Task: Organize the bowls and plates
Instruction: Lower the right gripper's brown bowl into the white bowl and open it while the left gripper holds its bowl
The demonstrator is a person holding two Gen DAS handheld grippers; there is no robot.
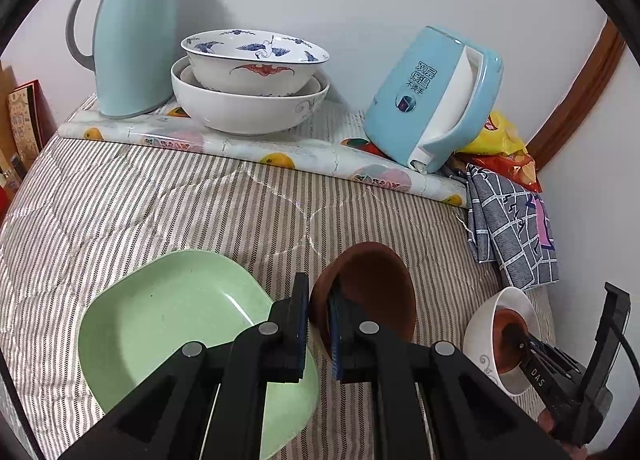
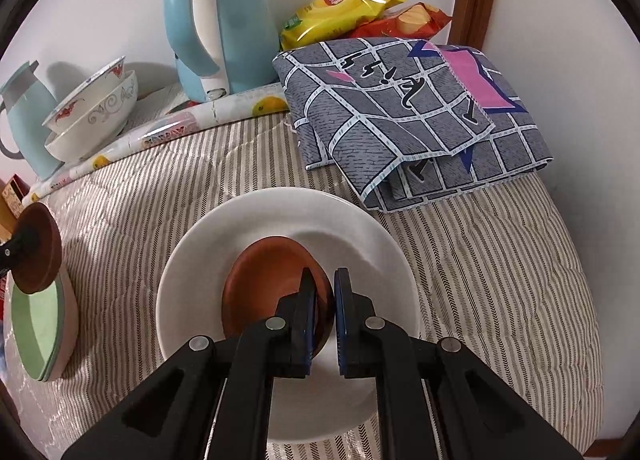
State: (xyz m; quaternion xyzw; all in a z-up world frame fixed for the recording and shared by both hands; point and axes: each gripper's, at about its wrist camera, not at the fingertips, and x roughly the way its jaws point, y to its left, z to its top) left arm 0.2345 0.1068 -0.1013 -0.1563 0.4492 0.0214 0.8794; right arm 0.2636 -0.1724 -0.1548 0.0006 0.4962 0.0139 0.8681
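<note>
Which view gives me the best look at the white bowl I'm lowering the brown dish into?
Right wrist view: the white bowl fills the middle, rim nearly whole, brown dish inside it. Left wrist view shows the bowl only small at the lower right, partly hidden.

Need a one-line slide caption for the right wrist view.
Right gripper shut on a small brown bowl's rim, inside a white bowl on the striped cover.

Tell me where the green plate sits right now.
The green plate lies on the striped cloth at lower left of the left wrist view, just left of the brown bowl that the left gripper holds above its edge.
</note>
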